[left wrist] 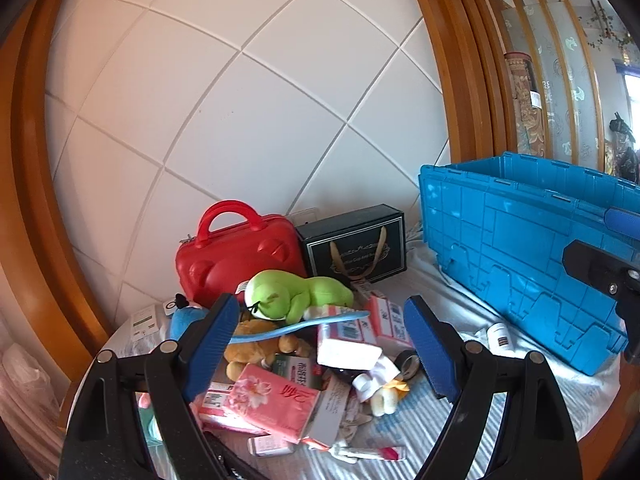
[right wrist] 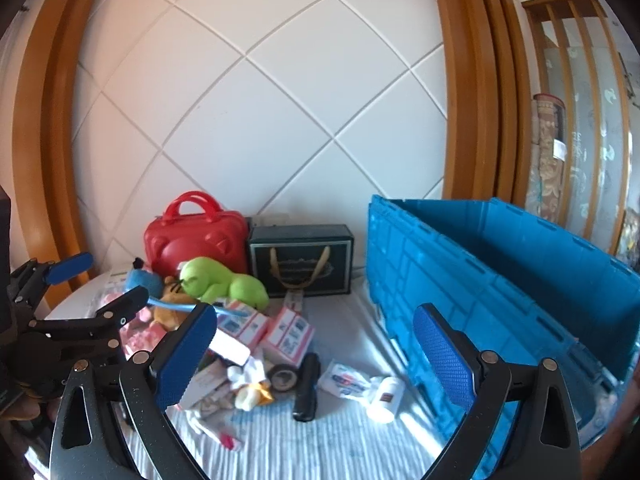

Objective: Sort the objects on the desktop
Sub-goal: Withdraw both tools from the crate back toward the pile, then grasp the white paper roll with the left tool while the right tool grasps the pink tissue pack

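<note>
Both tools are hanging over the clutter w/ nothing in them. Left tool (left wrist: 320,344) is standing wide open, pads framing the heap; right tool (right wrist: 316,356) is gaping even wider, also empty. Prob. lining up for a first pick, since nothing is gripped yet.

Task items are sitting piled on the striped cloth of the surface (right wrist: 304,448): green plush (left wrist: 296,294) lying on top of a brown plush (left wrist: 260,350), a blue hanger-like strip (left wrist: 296,326) running across them, pink tissue pack (left wrist: 276,400) at the front, red-and-white boxes (right wrist: 290,330) mid-pile, black flat item (right wrist: 307,386) and small white bottle (right wrist: 386,398) lying nearer the bin.

Blue bin (right wrist: 460,280) is standing open just right of the pile, likely the drop spot. Red case (left wrist: 240,256) and dark gift box (left wrist: 354,246) are leaning at the wall behind.

Writing: pack's red characters and box's gold script are too blurred to read.
</note>
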